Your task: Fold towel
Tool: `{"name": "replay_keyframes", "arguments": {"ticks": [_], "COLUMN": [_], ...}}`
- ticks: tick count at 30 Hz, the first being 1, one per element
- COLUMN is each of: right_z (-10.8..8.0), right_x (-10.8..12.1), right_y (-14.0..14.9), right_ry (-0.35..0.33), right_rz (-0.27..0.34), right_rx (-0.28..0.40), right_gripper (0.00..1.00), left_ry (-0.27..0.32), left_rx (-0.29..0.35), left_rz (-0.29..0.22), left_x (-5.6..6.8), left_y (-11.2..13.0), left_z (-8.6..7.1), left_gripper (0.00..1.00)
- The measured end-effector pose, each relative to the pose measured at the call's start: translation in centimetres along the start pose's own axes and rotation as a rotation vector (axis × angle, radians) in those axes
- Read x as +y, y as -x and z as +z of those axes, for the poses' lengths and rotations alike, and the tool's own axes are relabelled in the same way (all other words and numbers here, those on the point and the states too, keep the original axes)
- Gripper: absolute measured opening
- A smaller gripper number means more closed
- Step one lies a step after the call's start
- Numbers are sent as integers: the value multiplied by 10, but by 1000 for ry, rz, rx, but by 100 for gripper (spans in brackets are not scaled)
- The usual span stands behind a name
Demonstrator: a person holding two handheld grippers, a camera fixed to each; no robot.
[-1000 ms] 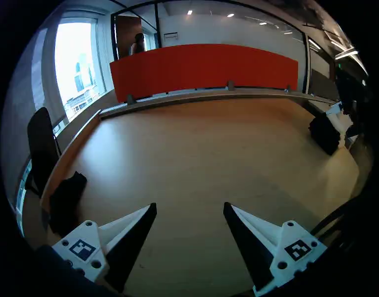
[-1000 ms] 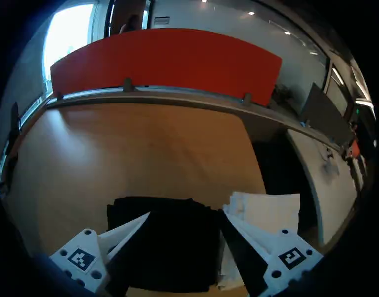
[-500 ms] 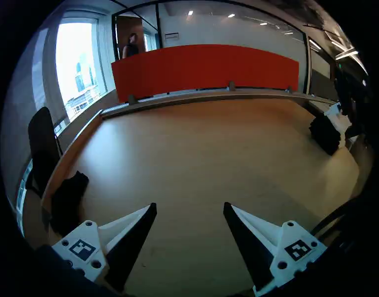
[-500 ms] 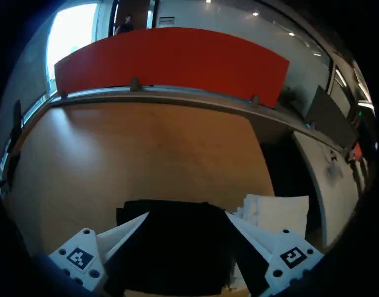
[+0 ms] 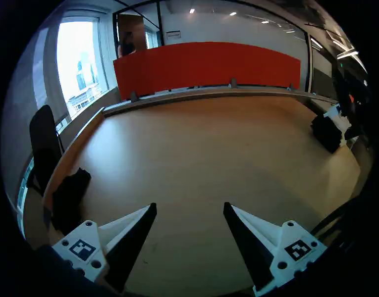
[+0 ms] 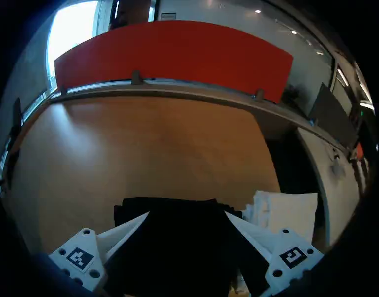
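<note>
Squarely within spread right gripper (image 6: 187,214), black towel (image 6: 184,247)

The right gripper view holds one black towel (image 6: 174,237), one white towel stack (image 6: 288,215) right of it, one red divider (image 6: 174,54) and one wooden table (image 6: 139,148).

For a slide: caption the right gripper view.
Open right gripper over a black towel, white towels beside it, on a wooden table.
</note>
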State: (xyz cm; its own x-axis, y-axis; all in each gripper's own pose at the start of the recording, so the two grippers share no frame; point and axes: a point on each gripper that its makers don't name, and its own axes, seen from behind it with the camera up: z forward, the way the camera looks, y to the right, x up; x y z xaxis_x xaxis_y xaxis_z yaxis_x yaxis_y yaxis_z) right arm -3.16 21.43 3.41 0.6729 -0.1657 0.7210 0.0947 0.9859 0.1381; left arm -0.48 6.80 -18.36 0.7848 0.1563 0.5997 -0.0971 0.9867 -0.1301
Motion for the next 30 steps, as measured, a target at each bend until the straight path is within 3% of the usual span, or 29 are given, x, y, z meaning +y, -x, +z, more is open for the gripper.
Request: {"name": "replay_keyframes", "arguments": {"ticks": [17,30], "right_z": [19,-2], "right_x": [6,-1], "right_y": [18,-6], "right_ry": [16,9], "right_rz": [1,5], "right_rx": [-42,22], "right_gripper": [97,97], "left_ry": [-19,-10], "left_rx": [-11,3], "left_rz": [-3,-7], "left_x": [-3,-3], "left_y": [7,2], "left_z": [-6,-4], "left_gripper": [100,100]}}
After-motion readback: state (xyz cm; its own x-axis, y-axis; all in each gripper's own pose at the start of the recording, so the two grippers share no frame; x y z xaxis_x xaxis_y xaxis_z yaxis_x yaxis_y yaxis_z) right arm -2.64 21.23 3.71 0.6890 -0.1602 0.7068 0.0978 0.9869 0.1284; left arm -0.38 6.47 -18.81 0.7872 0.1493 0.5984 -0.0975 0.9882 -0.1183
